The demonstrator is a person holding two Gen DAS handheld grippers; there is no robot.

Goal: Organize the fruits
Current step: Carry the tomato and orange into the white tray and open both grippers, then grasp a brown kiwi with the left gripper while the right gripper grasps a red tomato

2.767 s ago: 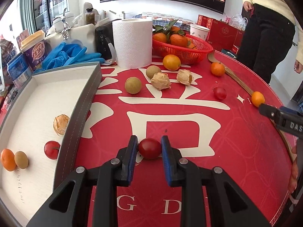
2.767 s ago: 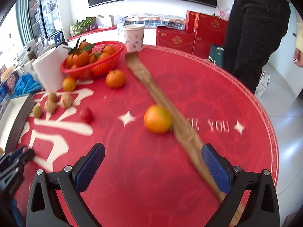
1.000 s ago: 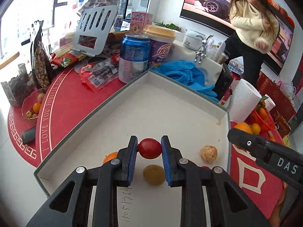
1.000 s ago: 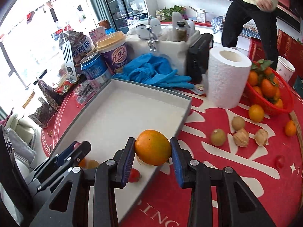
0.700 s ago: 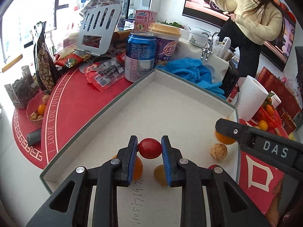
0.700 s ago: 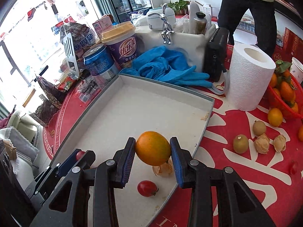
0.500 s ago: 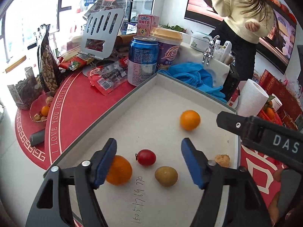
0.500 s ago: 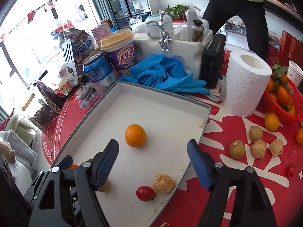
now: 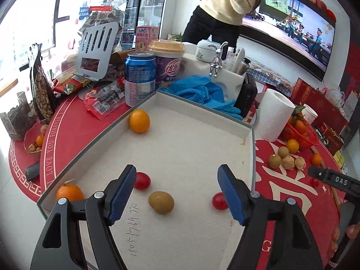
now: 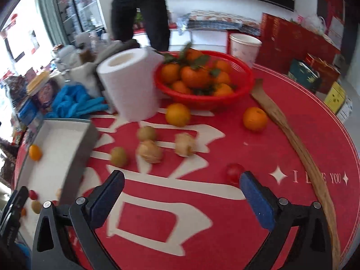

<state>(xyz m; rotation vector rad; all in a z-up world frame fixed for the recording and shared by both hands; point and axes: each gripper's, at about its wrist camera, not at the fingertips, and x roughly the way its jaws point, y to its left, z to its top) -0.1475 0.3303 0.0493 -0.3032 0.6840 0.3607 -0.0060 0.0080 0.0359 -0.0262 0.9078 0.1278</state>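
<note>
My left gripper (image 9: 176, 194) is open and empty above the near end of the white tray (image 9: 191, 139). In the tray lie two cherry tomatoes (image 9: 142, 180) (image 9: 219, 200), a green-brown fruit (image 9: 161, 202), an orange at the near left corner (image 9: 69, 192) and an orange by the far left wall (image 9: 139, 121). My right gripper (image 10: 181, 199) is open and empty over the red table. Ahead of it lie a cherry tomato (image 10: 234, 172), two husked fruits (image 10: 149, 151) (image 10: 185, 144), two green-brown fruits (image 10: 118, 156) (image 10: 146, 133) and two oranges (image 10: 177, 114) (image 10: 255, 118).
A red basket of oranges (image 10: 203, 78), a paper roll (image 10: 130, 85) and a paper cup (image 10: 244, 45) stand at the back. A wooden strip (image 10: 292, 139) lies on the right. A blue can (image 9: 140, 81), a purple cup (image 9: 167, 64), blue gloves (image 9: 200, 91) and snack bags border the tray. A person stands behind.
Both grippers let go of their fruit into the tray half a second ago. The dropped orange has rolled to the tray's far left wall. My right gripper has swung right, over the table.
</note>
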